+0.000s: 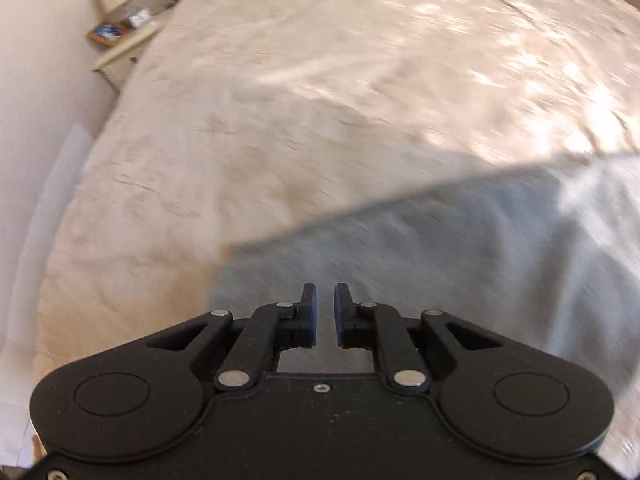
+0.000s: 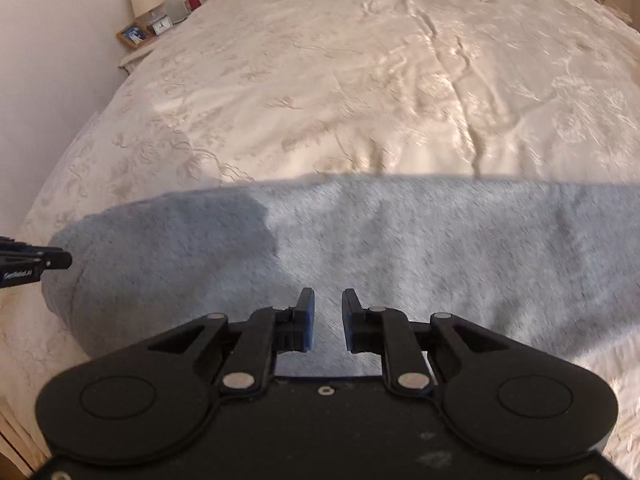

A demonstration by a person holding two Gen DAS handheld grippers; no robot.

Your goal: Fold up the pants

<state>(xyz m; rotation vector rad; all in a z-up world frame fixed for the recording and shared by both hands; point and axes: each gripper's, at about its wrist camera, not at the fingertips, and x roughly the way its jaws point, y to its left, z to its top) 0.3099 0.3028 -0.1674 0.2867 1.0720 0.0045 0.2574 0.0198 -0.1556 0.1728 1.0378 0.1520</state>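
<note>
So the light blue-grey soft fabric pants are lying flat as a long band across the cream embroidered bedspread, right under both tools. The right gripper hangs over the middle of the band, jaws a narrow gap apart with nothing between them. The left gripper sits above the band's left end, also slightly parted and empty. Looks to me like one fold is down and we're between grabs. Next move probably means dropping both onto an edge and pinching the cloth to fold again.
</note>
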